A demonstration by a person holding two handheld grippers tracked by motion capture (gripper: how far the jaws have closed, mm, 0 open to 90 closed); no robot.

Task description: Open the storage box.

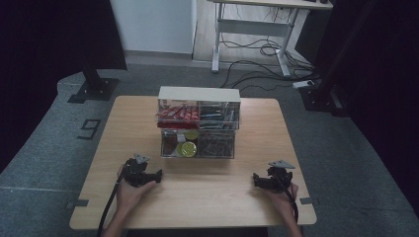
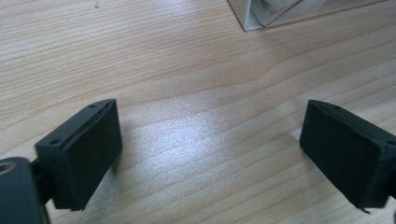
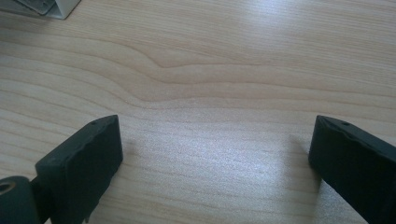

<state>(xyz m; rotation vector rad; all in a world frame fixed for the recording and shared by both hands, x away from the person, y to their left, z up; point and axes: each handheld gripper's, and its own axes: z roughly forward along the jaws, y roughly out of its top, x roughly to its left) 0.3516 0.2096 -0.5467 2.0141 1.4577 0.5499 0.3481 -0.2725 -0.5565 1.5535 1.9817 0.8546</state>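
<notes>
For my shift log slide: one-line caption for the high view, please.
Both hands rest on the wooden table, left claw and right claw open and empty, facing inward before the clear two-tier organizer.

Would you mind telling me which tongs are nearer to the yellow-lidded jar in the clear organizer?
Left. The left tongs sit just ahead of and left of the jar; the right tongs rest farther off toward the table's right side, both open.

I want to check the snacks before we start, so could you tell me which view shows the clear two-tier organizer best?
The high view: the clear organizer stands whole at the table's middle, both tiers visible. The left gripper view catches one bottom corner at its top edge; the right gripper view a corner at top left.
</notes>
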